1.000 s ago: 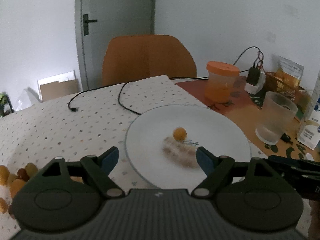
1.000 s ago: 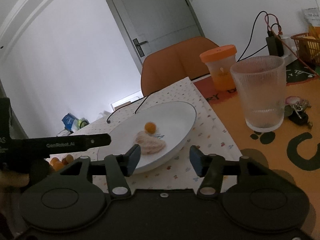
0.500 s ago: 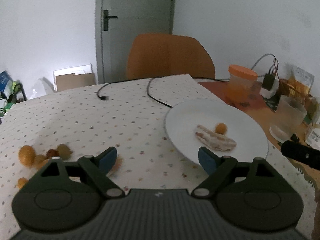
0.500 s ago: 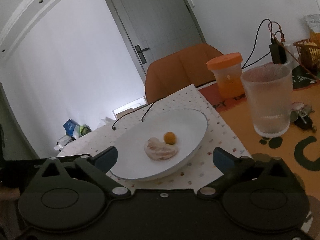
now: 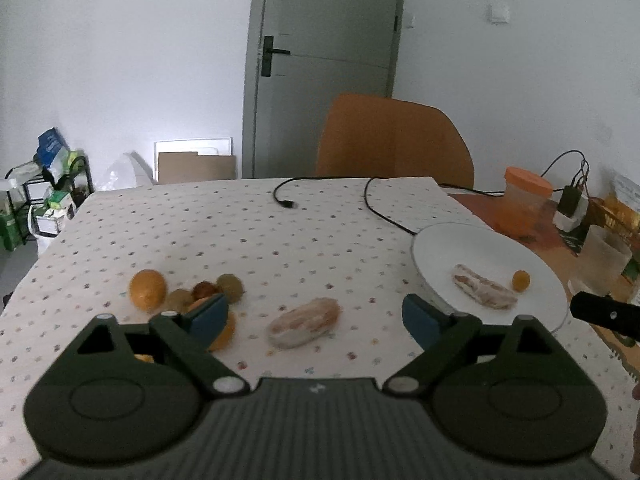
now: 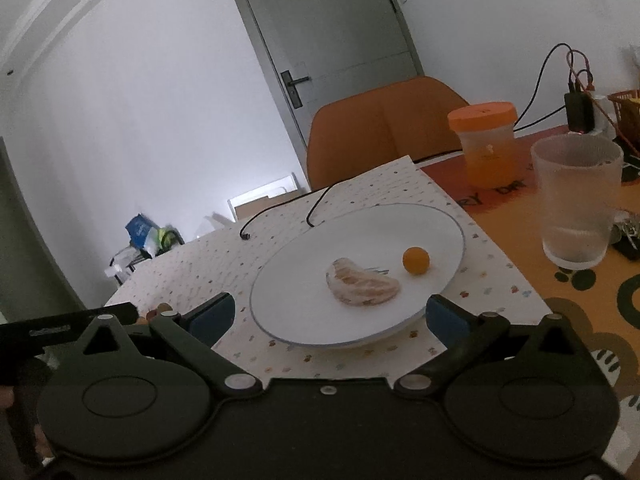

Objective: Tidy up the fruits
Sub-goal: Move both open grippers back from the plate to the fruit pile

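Fruit: a peeled citrus segment [image 5: 304, 322] lies on the dotted tablecloth [image 5: 256, 236], between the left gripper [image 5: 316, 316] fingers in view but not touched by them. Left of it, a cluster of small fruits [image 5: 188, 294]: a larger orange one far left, several brownish-green ones, one orange piece partly hidden behind the left finger. Left gripper spread wide, holding nothing. White plate [image 6: 420, 216] on the right of the cloth carries a second peeled segment [image 6: 362, 284] and a small orange ball-shaped fruit [image 6: 416, 260], near each other but apart. Right gripper [image 6: 328, 314] also spread wide, empty, fingers framing the plate's near rim. Right of the plate: a ribbed clear cup [image 6: 576, 200], with an orange-lidded jar [image 6: 486, 142] behind it. Black cable [image 5: 380, 208] runs across the far side of the cloth; orange chair [image 5: 394, 142] beyond the table.
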The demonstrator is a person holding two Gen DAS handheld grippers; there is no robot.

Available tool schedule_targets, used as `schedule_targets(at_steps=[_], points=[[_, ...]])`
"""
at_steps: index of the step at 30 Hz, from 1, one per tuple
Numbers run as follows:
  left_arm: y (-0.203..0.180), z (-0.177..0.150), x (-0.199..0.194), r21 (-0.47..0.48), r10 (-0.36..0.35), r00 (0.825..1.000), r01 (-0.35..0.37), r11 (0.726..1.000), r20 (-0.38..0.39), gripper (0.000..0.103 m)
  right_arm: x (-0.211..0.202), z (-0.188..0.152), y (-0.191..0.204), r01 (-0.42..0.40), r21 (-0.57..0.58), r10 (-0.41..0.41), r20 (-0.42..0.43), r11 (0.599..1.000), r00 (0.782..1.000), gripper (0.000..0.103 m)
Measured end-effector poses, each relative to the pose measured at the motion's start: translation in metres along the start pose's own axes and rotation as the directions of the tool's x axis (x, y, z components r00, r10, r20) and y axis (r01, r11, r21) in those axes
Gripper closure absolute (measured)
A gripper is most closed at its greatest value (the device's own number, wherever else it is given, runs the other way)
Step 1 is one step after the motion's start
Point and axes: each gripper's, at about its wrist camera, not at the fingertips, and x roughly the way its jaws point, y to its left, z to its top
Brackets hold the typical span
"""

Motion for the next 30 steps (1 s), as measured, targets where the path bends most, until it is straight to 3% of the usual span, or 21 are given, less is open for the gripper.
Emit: schedule_targets(at_steps=[8,13,30], points=[[0.029,-0.006,-0.020,-0.028,0.027,1.000,-0.027,0.999,0.000,0.006,0.000,-0.004,0.033,0.057,-0.093,-0.058,0.000,0.994,0.998,0.000],[0.049,-0.008,-0.033,-0.078,0.045,0.999,-0.045,0.996,0.003,0.006,0.001,-0.002,0.052,0.022,-0.121,-0.023,-0.006,0.992,1.000,0.000],[0.095,-0.016,-0.068,-0.119,0.125,0.992,-0.122,0.985,0.026,0.003,0.010,-0.005,0.099,-0.092,-0.163,0.083,-0.065,0.982,0.994,0.000]])
